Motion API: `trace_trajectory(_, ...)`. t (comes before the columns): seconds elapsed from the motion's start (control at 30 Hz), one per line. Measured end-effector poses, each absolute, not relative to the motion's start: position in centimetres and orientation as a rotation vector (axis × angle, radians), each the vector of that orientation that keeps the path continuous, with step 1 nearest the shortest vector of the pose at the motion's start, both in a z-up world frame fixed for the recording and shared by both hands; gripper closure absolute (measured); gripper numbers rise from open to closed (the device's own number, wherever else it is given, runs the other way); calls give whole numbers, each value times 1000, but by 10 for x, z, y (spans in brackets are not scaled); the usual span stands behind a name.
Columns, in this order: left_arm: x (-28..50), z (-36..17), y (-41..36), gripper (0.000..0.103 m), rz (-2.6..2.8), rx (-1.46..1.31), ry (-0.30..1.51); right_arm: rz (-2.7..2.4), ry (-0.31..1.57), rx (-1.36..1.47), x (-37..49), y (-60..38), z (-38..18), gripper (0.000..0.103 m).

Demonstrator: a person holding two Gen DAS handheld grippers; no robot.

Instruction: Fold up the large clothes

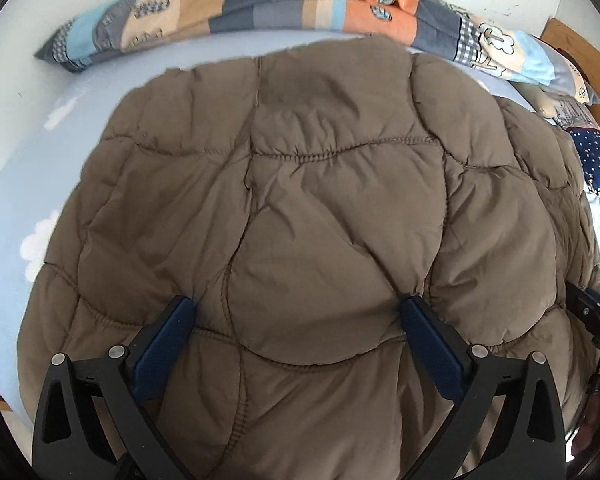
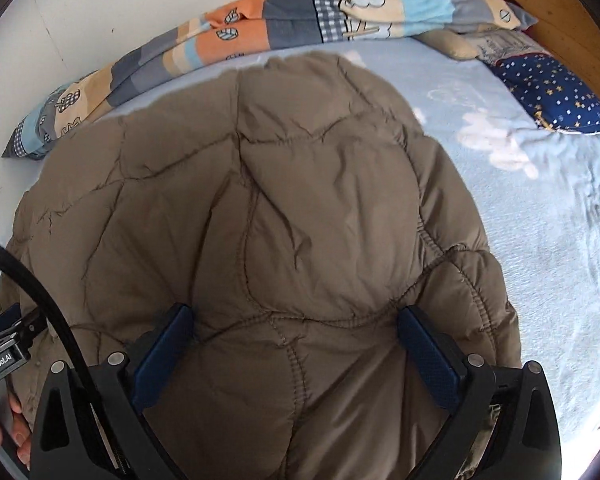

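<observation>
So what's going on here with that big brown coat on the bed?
A person holds a two-finger tool in each hand over a puffy brown coat spread on the bed. The left tool and right tool are both open, fingers pressed against the padding, nothing pinched. No fold shows yet.

Left claw and right claw both spread wide, blue fingers pressing down on the jacket, side by side.

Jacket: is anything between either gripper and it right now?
Nothing visible. The left gripper and right gripper are both open right over the brown jacket, fingers pressed into the quilted fabric. The rolled quilt lies beyond it, along the wall.
</observation>
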State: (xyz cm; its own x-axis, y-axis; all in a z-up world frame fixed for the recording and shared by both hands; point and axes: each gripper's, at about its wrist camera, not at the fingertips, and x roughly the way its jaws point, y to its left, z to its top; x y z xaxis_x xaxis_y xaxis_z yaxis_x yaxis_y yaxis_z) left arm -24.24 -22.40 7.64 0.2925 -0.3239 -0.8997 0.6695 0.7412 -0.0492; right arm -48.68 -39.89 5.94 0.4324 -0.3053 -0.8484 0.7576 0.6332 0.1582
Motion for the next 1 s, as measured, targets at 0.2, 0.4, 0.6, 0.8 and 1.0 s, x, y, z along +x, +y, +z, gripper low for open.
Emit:
trace_trajectory(0.2,-256,100,-194,0,-742,289,1011,-704,833,574,-499,-390,65,1)
trace_trajectory(0.4,-299,136,-139,0,-780,212,875,-714,755,463,-523,-341,97,1)
trace_trajectory(0.6,-366,167,-82,0,-842,219,718,-695,670,313,-548,-273,118,1)
trace_trajectory(0.8,-363,137,-79,0,-817,222,822,-641,678,326,-554,-239,108,1)
trace_trajectory(1.0,-340,112,-84,0,-744,250,861,-622,693,333,-547,-233,99,1)
